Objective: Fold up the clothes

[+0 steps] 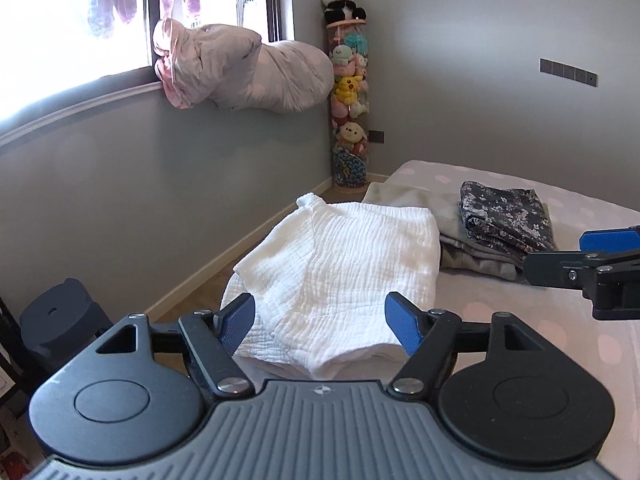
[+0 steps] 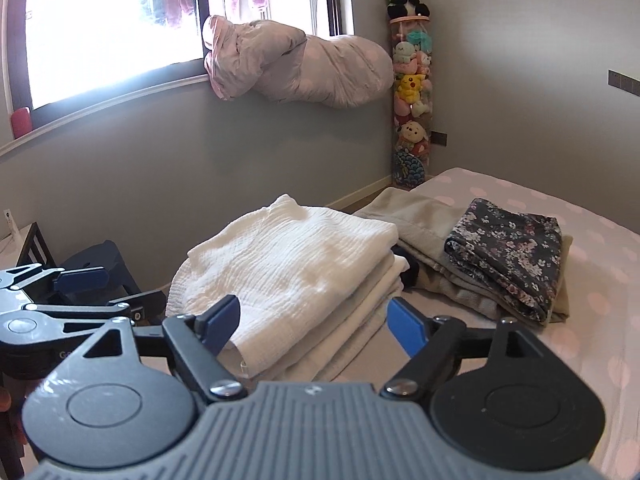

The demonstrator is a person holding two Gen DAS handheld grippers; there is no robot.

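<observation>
Both grippers hover wide open and empty at the near edge of the bed (image 2: 592, 216), the left gripper (image 1: 322, 322) and right gripper (image 2: 316, 322) each framing the white crinkled garment (image 2: 296, 256), which lies folded atop a pale stack. Beyond it, a floral garment (image 2: 508, 252) sits folded on a grey one (image 2: 416, 208). If another fold is wanted, pinch both near corners level and carry them over together; if it's finished, just square the edges.
</observation>
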